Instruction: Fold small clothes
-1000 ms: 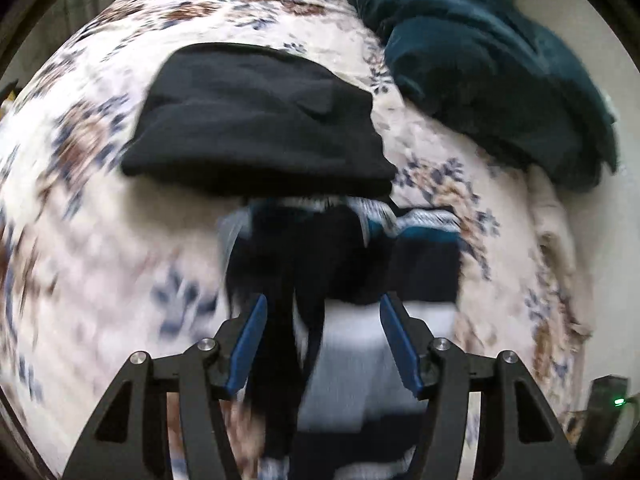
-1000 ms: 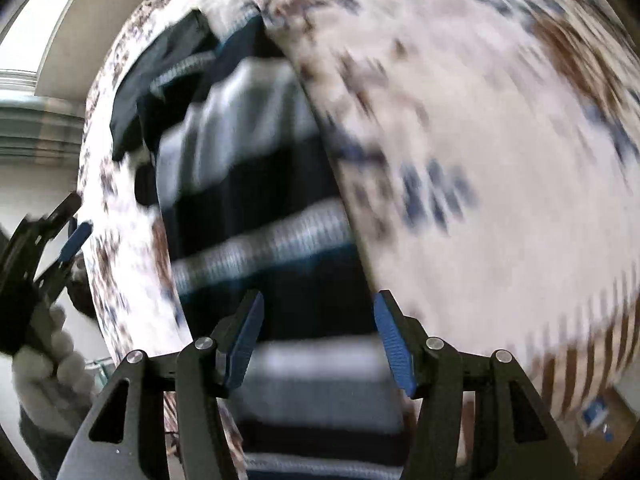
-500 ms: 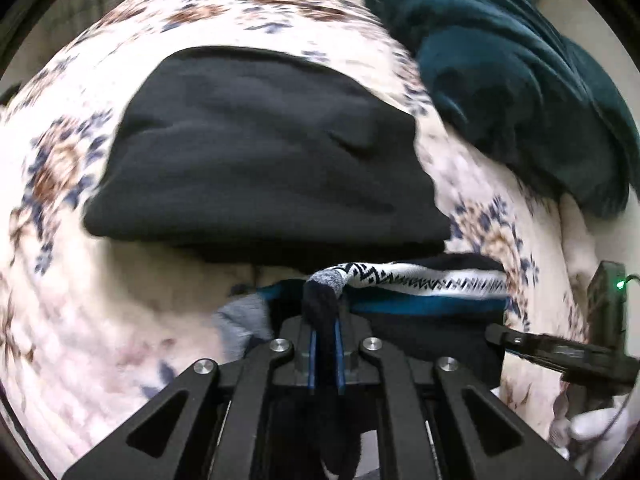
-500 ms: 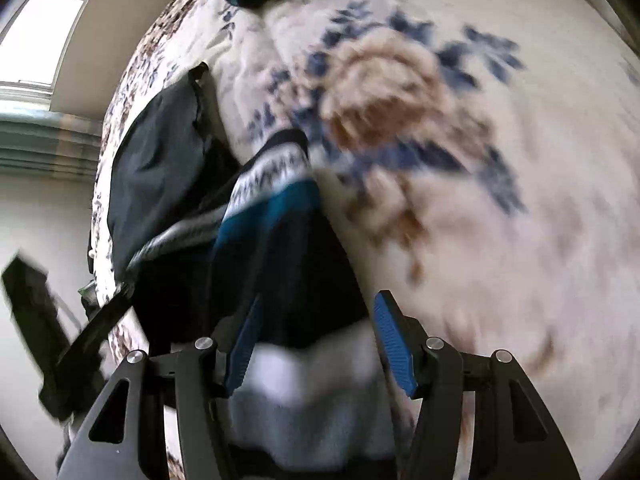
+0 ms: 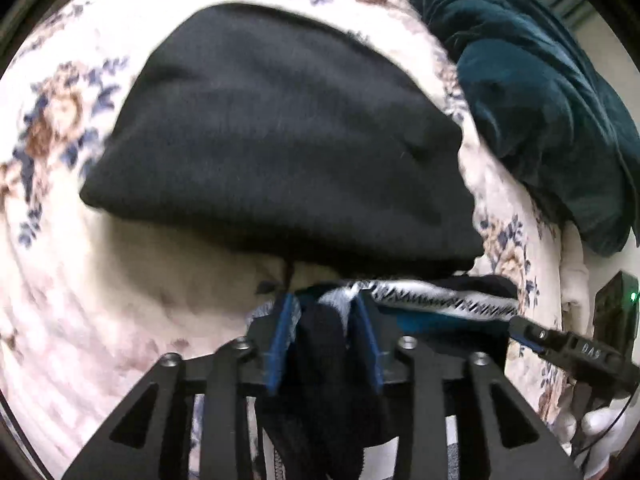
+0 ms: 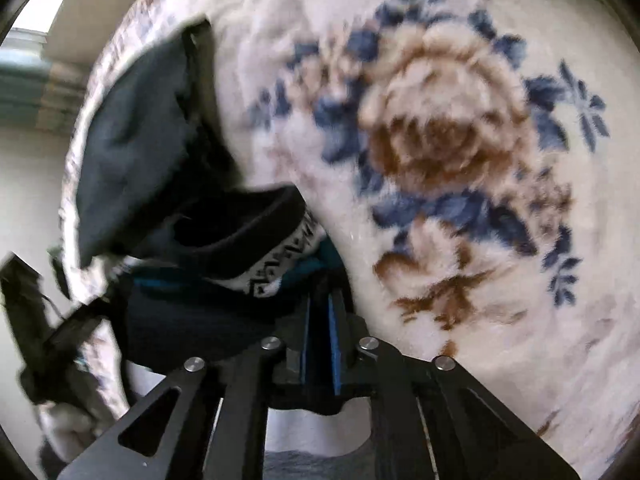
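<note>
1. Two layers of bedding fill both views: the floral blanket [image 6: 460, 128] covering the bed, and a teal blanket [image 5: 540, 92] heaped at the far right corner.
2. Folded black garment [image 5: 280, 132] lies flat on the floral blanket, just beyond the work zone.
3. Striped knit garment [image 5: 436, 294] sits directly in front of the black one, touching its near edge, bunched between both tools.
4. Left tongs [image 5: 324, 332] stand at a narrow gap with dark fabric of the striped garment between the pads; a firm pinch cannot be confirmed.
5. Right tongs [image 6: 320, 332] are clamped tight on the garment's right edge.
6. Step in hand, by judgement: carrying the near hem over to complete a fold.
7. Next move calls for laying the hem level, then releasing both sides evenly.
8. Compared with 0.5 s ago, the left tongs have parted from fully clamped, and the right tongs have gone from wide to clamped.
</note>
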`<action>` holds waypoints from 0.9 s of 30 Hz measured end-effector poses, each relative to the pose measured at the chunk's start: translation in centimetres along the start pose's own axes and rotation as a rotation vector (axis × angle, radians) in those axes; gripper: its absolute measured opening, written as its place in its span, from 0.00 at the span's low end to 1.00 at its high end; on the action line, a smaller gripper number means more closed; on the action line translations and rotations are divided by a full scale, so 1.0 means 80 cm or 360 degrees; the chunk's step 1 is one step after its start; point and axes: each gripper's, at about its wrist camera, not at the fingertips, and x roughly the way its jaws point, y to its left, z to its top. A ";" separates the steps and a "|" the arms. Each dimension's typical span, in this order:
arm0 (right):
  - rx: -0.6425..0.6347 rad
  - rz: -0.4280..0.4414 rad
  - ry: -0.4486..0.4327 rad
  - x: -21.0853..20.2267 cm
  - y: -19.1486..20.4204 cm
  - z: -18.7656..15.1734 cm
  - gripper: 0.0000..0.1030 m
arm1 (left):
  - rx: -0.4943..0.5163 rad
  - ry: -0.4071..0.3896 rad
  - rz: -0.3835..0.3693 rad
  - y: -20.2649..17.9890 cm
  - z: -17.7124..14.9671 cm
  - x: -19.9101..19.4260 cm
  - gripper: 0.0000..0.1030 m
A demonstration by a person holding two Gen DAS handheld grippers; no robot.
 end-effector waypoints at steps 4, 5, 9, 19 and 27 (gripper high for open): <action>-0.0108 0.0100 -0.0075 -0.005 0.019 0.022 0.45 | -0.0003 0.0028 0.0099 0.007 0.013 0.022 0.46; -0.0164 0.0039 -0.0038 0.011 0.028 0.031 0.45 | -0.0027 0.0050 0.0116 0.012 0.014 0.028 0.46; -0.0196 -0.0221 0.0078 0.063 0.040 0.058 0.45 | -0.0189 -0.0004 -0.0008 0.029 0.008 -0.001 0.46; -0.0116 0.0034 -0.0051 -0.034 0.039 -0.007 0.55 | -0.0336 0.0103 -0.0126 0.032 -0.108 -0.056 0.46; 0.0020 0.0017 0.0089 -0.008 -0.010 -0.101 0.55 | -0.0150 0.0121 -0.0103 -0.021 -0.128 0.001 0.25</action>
